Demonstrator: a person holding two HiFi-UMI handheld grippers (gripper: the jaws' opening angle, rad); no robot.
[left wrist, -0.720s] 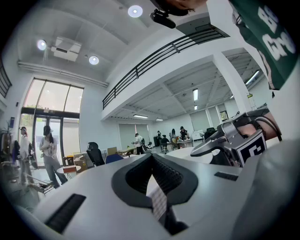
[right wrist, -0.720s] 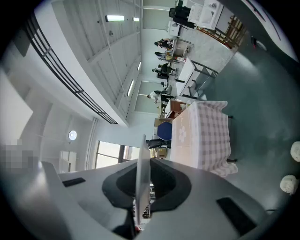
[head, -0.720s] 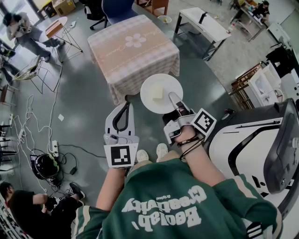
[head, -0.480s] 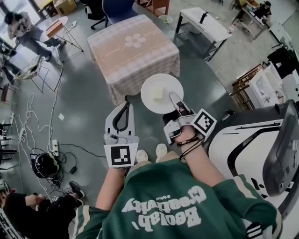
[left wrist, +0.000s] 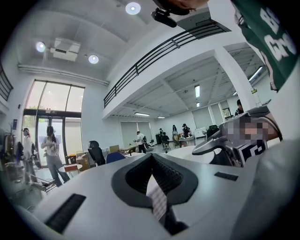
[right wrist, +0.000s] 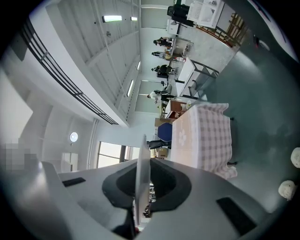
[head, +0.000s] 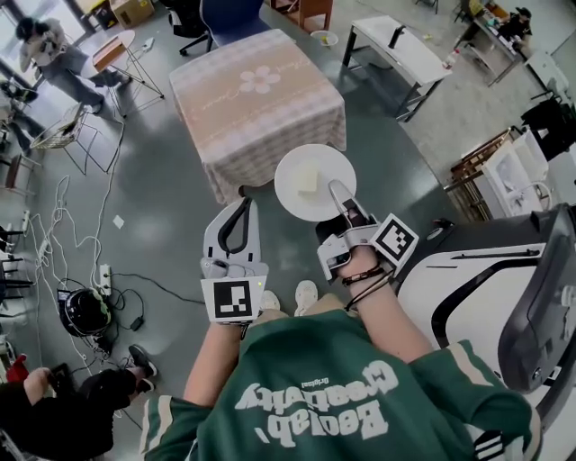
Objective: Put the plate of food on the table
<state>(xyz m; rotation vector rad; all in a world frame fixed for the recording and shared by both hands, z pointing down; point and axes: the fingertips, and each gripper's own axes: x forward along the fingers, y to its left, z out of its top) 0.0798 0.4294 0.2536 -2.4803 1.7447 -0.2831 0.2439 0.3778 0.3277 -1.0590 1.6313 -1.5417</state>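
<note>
Standing on the grey floor, a person in a green sweatshirt (head: pixel 315 396) holds one tool in each hand, both raised in front of the body.

Left tool (head: pixel 241 205): jaws together and gripping nothing, pointed toward the bench.

Right tool (head: pixel 335 191): jaws closed on the near rim of the white plate (head: pixel 290 176). The right gripper view shows that rim edge-on, pinched between the two pads.

Plate: held roughly level in the air, over the floor, just short of the bench's near edge and toward its right corner. It is not resting on the bench. One pale block of food (head: pixel 307 181) sits near the plate's middle.

Bench (head: pixel 270 117): square, covered by a pink checked cloth that hangs down the sides, with a flower print (head: pixel 260 79) toward the far edge.

Beyond the bench: a blue chair (head: pixel 227 16) stands at the far edge. A long white table (head: pixel 398 47) stands off the far right corner. Cables (head: pixel 76 225) trail over the floor to the left. Another person (head: pixel 52 56) stands at the far left.
</note>
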